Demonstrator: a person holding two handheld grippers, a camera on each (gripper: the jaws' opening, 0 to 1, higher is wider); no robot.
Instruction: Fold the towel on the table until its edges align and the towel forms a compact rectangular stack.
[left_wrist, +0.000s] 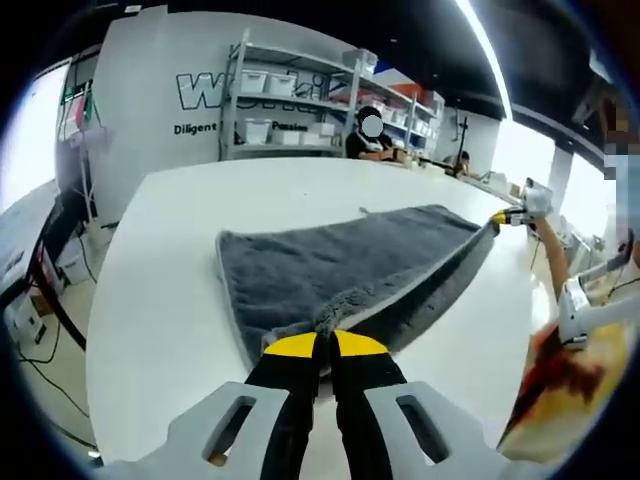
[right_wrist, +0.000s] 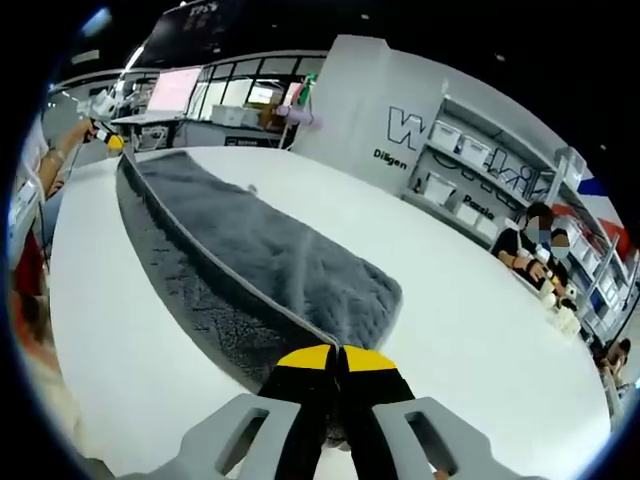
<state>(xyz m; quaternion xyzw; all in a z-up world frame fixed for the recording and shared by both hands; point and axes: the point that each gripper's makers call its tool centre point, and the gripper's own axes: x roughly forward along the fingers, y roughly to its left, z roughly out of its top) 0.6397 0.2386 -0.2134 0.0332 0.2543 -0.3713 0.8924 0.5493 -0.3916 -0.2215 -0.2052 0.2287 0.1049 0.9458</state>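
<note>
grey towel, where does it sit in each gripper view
Left gripper view: the grey towel lies across the middle, running from the left claw at bottom centre to the right claw at far right.
Right gripper view: it runs from upper left down to the right claw.
Shared landmark: the white table.

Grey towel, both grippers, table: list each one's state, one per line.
Grey plush towel: partly folded, near edge lifted, pinched at both ends.
Left gripper: shut on the towel's corner.
Right gripper: shut on the other corner.
White table: bears the towel.
</note>
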